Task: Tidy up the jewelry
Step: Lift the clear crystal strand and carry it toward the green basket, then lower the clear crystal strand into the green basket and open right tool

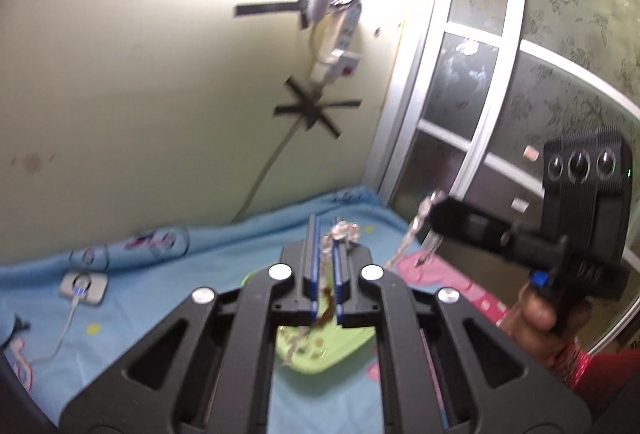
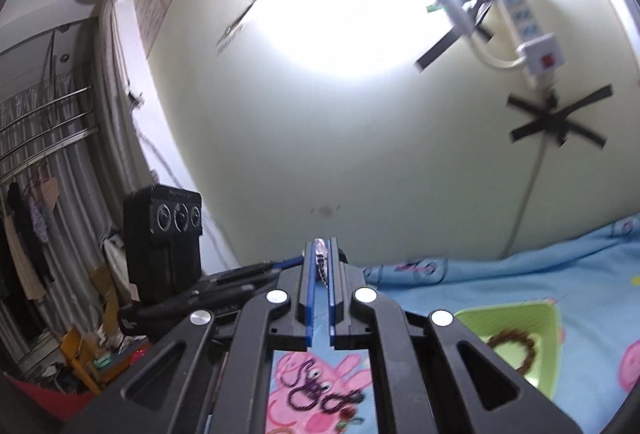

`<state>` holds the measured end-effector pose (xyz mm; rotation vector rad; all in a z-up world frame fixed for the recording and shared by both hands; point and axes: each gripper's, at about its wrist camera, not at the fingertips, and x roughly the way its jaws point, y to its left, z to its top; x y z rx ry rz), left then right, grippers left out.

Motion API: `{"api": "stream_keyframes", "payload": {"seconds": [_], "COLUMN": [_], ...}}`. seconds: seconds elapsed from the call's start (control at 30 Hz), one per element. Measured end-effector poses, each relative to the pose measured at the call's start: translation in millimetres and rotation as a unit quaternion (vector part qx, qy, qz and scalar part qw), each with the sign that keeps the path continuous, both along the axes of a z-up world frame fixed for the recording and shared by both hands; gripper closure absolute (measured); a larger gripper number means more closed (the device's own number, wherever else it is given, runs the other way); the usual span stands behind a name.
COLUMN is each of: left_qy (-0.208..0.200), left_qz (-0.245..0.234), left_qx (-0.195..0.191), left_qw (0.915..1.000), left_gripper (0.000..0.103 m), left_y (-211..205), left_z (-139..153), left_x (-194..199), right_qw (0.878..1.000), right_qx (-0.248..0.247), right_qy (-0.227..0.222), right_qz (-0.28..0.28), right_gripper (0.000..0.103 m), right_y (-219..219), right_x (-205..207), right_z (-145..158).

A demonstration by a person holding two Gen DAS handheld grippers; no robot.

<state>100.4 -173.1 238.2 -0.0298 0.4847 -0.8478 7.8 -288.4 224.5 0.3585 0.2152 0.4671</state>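
Both grippers are raised above the bed, each clamped on one end of the same clear-bead necklace (image 1: 416, 226). Left gripper (image 1: 325, 234): blue pads drawn in narrow, the beaded chain bunched at the tips w/ a loose strand dropping down between the fingers. Right gripper (image 2: 321, 254): jaws pulled tight, a short run of clear & dark beads pinched btwn the blue pads at the tip. In the left wrist view the right tool sits at the right, held in the person's hand (image 1: 536, 314), red sleeve below; the necklace hangs from its black tips and trails down twd the pink patch of the bed sheet (image 1: 160, 314). Blur makes it hard to tell if the strand runs unbroken btwn the two tools. Green tray (image 2: 548, 318) lies on the blue cartoon-print sheet, a brown beaded bracelet (image 2: 514, 350) inside it. Beside the tray, on the pink pig print, a dark purple bead chain (image 2: 316, 390) lies loose. White charger puck (image 1: 84, 288) w/ cable rests on the sheet near the wall, well apart from the tray. Power strip (image 2: 524, 22) taped to the wall above
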Motion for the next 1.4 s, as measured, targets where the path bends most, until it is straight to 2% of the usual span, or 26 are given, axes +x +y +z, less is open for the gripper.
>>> {"api": "stream_keyframes", "payload": {"seconds": [0.13, 0.27, 0.37, 0.5, 0.6, 0.73, 0.77, 0.8, 0.83, 0.87, 1.03, 1.1, 1.17, 1.2, 1.23, 1.3, 1.4], "left_qy": [0.001, 0.024, 0.057, 0.107, 0.150, 0.174, 0.176, 0.174, 0.170, 0.165, 0.130, 0.110, 0.096, 0.087, 0.080, 0.076, 0.099], "left_qz": [-0.014, -0.020, -0.022, -0.019, -0.008, -0.003, -0.003, -0.004, -0.003, -0.001, 0.025, 0.050, 0.077, 0.102, 0.123, 0.165, 0.215], "left_qx": [-0.007, 0.003, 0.026, 0.084, 0.135, 0.148, 0.143, 0.135, 0.130, 0.124, 0.076, 0.050, 0.036, 0.031, 0.031, 0.041, 0.052], "left_qw": [0.9999, 0.9995, 0.9978, 0.9905, 0.9794, 0.9735, 0.9739, 0.9754, 0.9768, 0.9784, 0.9882, 0.9914, 0.9917, 0.9905, 0.9887, 0.9825, 0.9701], "left_gripper": [0.098, 0.098, 0.098, 0.098, 0.081, 0.080, 0.080, 0.080, 0.080, 0.080, 0.078, 0.078, 0.066, 0.060, 0.059, 0.058, 0.058], "left_y": [-25.3, -44.3, -58.5, -77.7, -88.3, -80.9, -76.2, -69.7, -66.7, -60.9, -13.1, 20.6, 46.4, 65.3, 80.8, 111.9, 153.1], "left_z": [10.2, -8.7, -38.4, -90.3, -125.5, -145.9, -144.8, -140.5, -136.5, -131.6, -96.7, -83.8, -78.2, -77.9, -79.3, -89.4, -113.8], "left_x": [11.6, 21.2, 31.0, 39.9, 46.1, 46.0, 43.8, 41.2, 38.5, 36.0, 21.4, 11.7, 4.9, -0.3, -3.5, -11.4, -20.2], "right_qw": [1.000, 0.999, 0.998, 0.994, 0.986, 0.973, 0.970, 0.969, 0.969, 0.969, 0.975, 0.979, 0.982, 0.984, 0.986, 0.988, 0.987], "right_qx": [0.004, 0.013, 0.025, 0.030, 0.030, 0.045, 0.056, 0.063, 0.072, 0.077, 0.090, 0.091, 0.087, 0.083, 0.079, 0.062, 0.030], "right_qy": [-0.010, 0.004, 0.035, 0.088, 0.131, 0.197, 0.205, 0.204, 0.201, 0.193, 0.153, 0.135, 0.124, 0.121, 0.122, 0.131, 0.155], "right_qz": [-0.020, -0.032, -0.038, -0.064, -0.096, -0.114, -0.120, -0.123, -0.128, -0.136, -0.137, -0.126, -0.112, -0.097, -0.086, -0.057, -0.021], "right_gripper": [0.103, 0.103, 0.103, 0.103, 0.103, 0.103, 0.100, 0.093, 0.078, 0.073, 0.073, 0.073, 0.072, 0.072, 0.071, 0.071, 0.071], "right_y": [-20.5, -38.8, -48.1, -56.7, -65.2, -77.2, -81.1, -83.2, -86.0, -88.3, -89.5, -82.4, -74.3, -65.4, -58.9, -39.5, -5.7], "right_x": [-1.6, 2.0, 10.5, 20.7, 30.0, 40.4, 39.0, 36.6, 33.0, 29.2, 22.1, 15.8, 13.8, 13.5, 15.3, 20.4, 31.5], "right_z": [5.9, -11.7, -39.2, -87.2, -121.8, -165.8, -173.0, -175.8, -177.0, -175.2, -149.7, -139.4, -131.9, -130.7, -129.4, -131.5, -142.7]}}
